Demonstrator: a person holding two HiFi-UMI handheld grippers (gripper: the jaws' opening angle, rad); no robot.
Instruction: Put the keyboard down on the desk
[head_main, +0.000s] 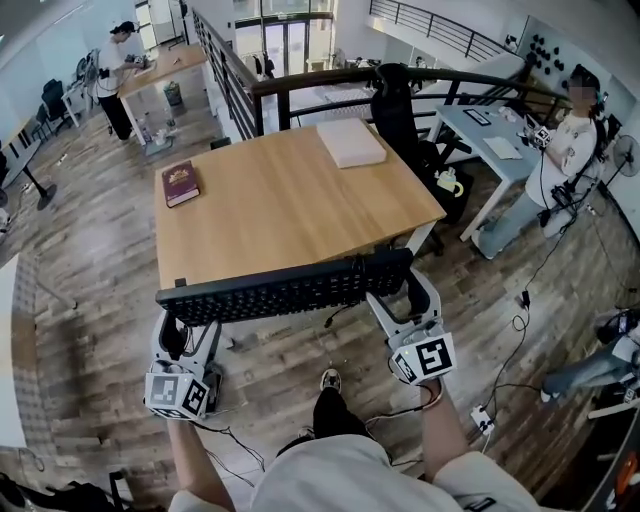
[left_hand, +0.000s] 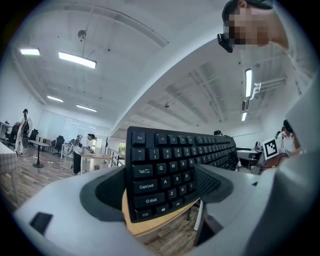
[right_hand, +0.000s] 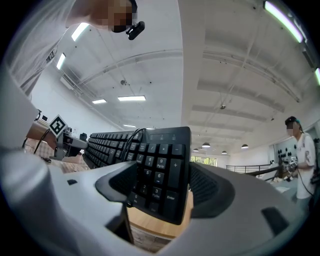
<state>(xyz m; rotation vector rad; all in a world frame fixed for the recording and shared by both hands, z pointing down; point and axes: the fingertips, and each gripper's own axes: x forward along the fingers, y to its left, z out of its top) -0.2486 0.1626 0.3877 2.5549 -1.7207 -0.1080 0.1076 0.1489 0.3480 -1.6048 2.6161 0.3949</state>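
Observation:
A long black keyboard hangs level in the air just in front of the wooden desk, above its near edge. My left gripper is shut on the keyboard's left end, the Caps Lock side. My right gripper is shut on its right end, the number pad. In both gripper views the keyboard stands between the jaws, with the desk's edge showing just below it. A black cable dangles under the keyboard.
On the desk lie a dark red book at the left and a flat white box at the far right. A black chair stands behind the desk. A person works at a white table to the right.

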